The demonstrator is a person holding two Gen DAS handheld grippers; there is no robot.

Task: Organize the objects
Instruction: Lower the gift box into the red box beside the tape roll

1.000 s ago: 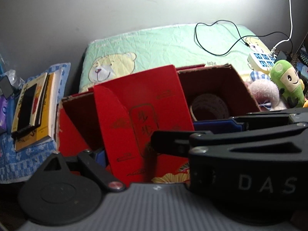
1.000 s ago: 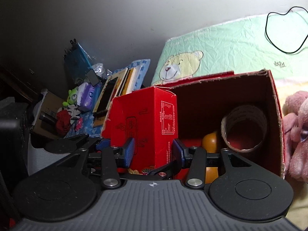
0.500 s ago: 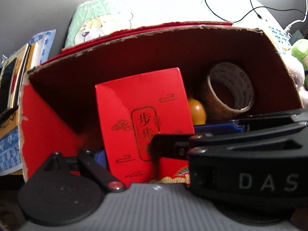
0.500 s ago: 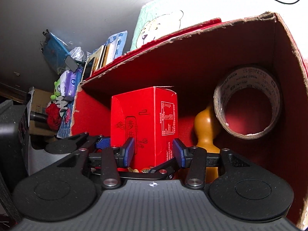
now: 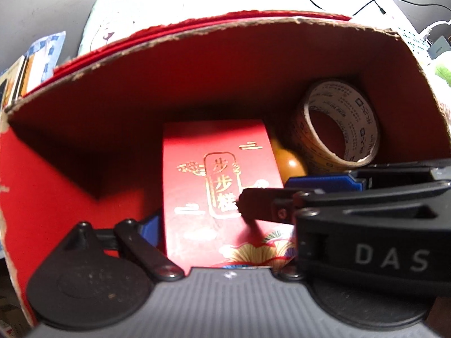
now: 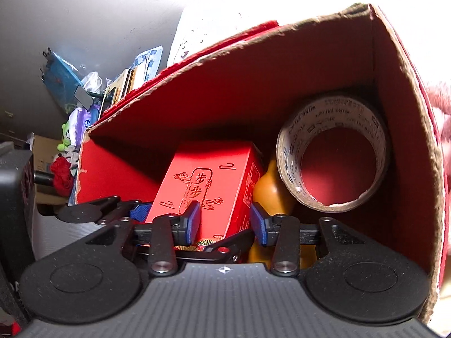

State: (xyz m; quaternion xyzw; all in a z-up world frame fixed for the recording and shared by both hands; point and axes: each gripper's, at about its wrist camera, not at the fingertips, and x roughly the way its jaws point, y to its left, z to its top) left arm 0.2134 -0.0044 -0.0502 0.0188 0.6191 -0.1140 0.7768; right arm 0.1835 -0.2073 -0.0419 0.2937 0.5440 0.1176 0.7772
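inside the red cardboard box (image 5: pixel 56 211), the red gift carton (image 5: pixel 217 186) sits low, leaning with its printed face up, beside an orange gourd-shaped item (image 6: pixel 270 194) and a roll of tape (image 6: pixel 332 152) propped in the corner.

the left gripper (image 5: pixel 222 205) straddles the carton across its width; its blue pads lie at or against the carton's two sides, so it reads as gripping the carton. the right gripper (image 6: pixel 224 221) has its jaws at the near end of the carton. these jaws have just been closing, yet the right pad stands clear of the carton's side, so they read as open around it.

step in hand: placing the carton in the box, judged nearly complete.

next move calls for: spread both jaw sets, confirm the carton rests stable, then lift straight up, clear of the box walls and the tape.
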